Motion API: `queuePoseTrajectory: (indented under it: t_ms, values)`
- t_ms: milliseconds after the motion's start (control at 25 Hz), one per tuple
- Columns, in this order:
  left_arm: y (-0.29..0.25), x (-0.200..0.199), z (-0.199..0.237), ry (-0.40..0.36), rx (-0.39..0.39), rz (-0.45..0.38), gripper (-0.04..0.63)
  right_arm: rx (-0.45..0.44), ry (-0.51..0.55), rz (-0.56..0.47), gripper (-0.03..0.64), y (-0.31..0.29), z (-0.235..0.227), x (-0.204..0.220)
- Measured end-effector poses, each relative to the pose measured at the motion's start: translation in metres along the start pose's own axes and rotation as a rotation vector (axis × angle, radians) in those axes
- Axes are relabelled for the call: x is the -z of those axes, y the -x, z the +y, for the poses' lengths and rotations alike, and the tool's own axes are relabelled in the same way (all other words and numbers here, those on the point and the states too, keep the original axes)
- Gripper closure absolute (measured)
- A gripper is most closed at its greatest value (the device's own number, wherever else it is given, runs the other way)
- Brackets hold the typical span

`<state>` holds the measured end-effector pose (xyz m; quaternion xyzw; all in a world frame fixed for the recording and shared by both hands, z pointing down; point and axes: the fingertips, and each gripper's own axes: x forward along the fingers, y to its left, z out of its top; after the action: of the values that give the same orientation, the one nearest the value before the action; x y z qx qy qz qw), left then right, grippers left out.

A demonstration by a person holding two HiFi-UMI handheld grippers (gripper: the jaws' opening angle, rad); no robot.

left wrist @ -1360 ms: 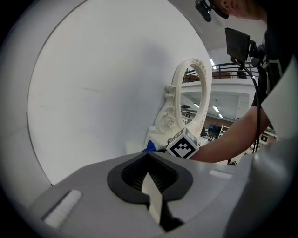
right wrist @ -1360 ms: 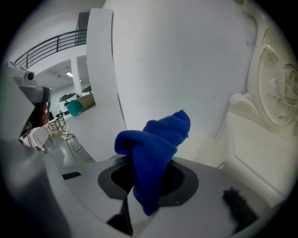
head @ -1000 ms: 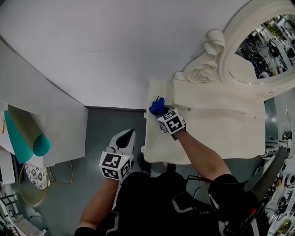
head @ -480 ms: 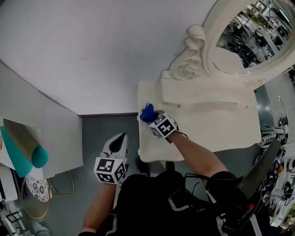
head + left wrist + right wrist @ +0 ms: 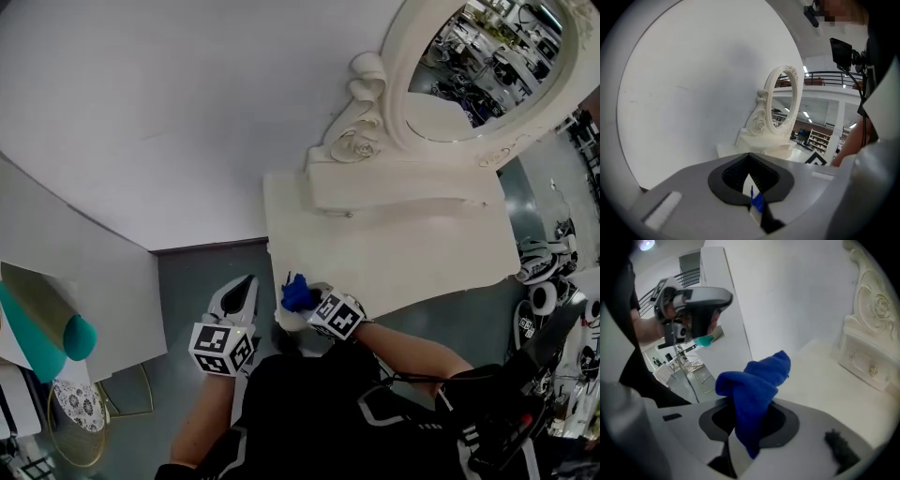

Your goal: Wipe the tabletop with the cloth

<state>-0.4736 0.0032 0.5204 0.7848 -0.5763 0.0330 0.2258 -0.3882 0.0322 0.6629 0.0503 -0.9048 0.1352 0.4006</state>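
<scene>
at the near corner of the tabletop point(image 5: 403, 253), the cloth point(image 5: 296, 293) is clamped in the right gripper point(image 5: 307, 302). the left gripper point(image 5: 239, 292) is held closed, empty.

Ornate white mirror point(image 5: 487, 70), plain white wall point(image 5: 169, 103), grey floor point(image 5: 192, 277).
Oval carved frame sits on a small drawer base point(image 5: 394, 192) against the wall; teal roll point(image 5: 73, 336), patterned plate point(image 5: 81, 405) and gold wire stand point(image 5: 141, 370) far left.
</scene>
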Motion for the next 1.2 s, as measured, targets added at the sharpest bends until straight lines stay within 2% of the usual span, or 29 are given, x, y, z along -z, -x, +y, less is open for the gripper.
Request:
queuePoseTrajectory:
  t_ms: [200, 320, 400, 560, 640, 840, 960, 1080, 1200]
  values:
    - [-0.011, 0.003, -0.004, 0.002, 0.014, 0.014, 0.586, -0.109, 0.027, 0.064, 0.495, 0.014, 0.041, 0.027]
    - [-0.013, 0.001, -0.006, 0.011, -0.005, 0.003, 0.586, -0.153, 0.038, 0.076, 0.495, 0.023, 0.038, 0.034]
    - [-0.011, -0.003, -0.004, 0.016, -0.030, -0.008, 0.586, -0.129, 0.041, 0.044, 0.495, 0.027, 0.012, 0.022]
    - [-0.011, -0.005, -0.016, 0.018, -0.080, -0.023, 0.586, 0.023, 0.030, -0.027, 0.495, 0.039, -0.083, -0.013]
    - [-0.007, -0.003, -0.020, 0.037, -0.122, -0.026, 0.586, 0.070, 0.040, -0.047, 0.495, 0.037, -0.120, -0.031]
    - [0.000, 0.003, -0.031, 0.064, -0.226, -0.015, 0.586, 0.114, 0.091, 0.016, 0.495, 0.010, -0.175, -0.048]
    - [0.003, 0.003, -0.036, 0.075, -0.274, -0.018, 0.586, 0.100, 0.120, 0.051, 0.495, 0.000, -0.181, -0.048]
    - [0.007, 0.004, -0.039, 0.083, -0.316, -0.019, 0.586, 0.062, 0.156, 0.066, 0.495, 0.004, -0.164, -0.041]
    - [0.009, 0.007, -0.046, 0.083, -0.352, -0.026, 0.586, -0.033, 0.283, 0.114, 0.495, 0.014, -0.122, -0.016]
